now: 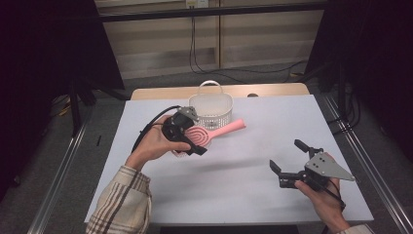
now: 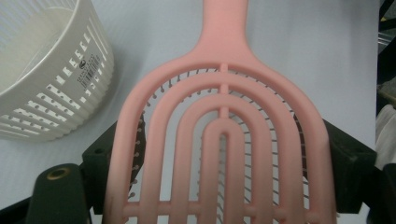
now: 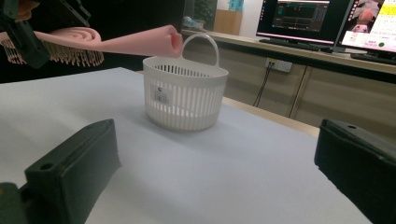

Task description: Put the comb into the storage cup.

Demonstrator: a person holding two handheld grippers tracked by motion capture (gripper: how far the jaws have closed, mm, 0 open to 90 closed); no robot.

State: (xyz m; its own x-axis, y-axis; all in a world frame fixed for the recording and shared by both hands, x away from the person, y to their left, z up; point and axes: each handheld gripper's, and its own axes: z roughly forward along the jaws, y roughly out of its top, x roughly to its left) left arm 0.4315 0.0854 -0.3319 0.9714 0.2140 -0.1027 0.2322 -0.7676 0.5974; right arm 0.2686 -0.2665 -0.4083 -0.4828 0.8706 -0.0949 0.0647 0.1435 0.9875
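Your left gripper (image 1: 189,145) pinches the pink hairbrush (image 1: 207,134) by its head, held above the table (image 1: 234,185), handle pointing past the white basket (image 1: 211,110) | your right gripper (image 1: 288,158) hovers well apart, jaws spread, nothing between them.

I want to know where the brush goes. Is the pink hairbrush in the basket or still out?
Out. The left gripper holds the pink hairbrush in the air beside the white basket, handle toward it.
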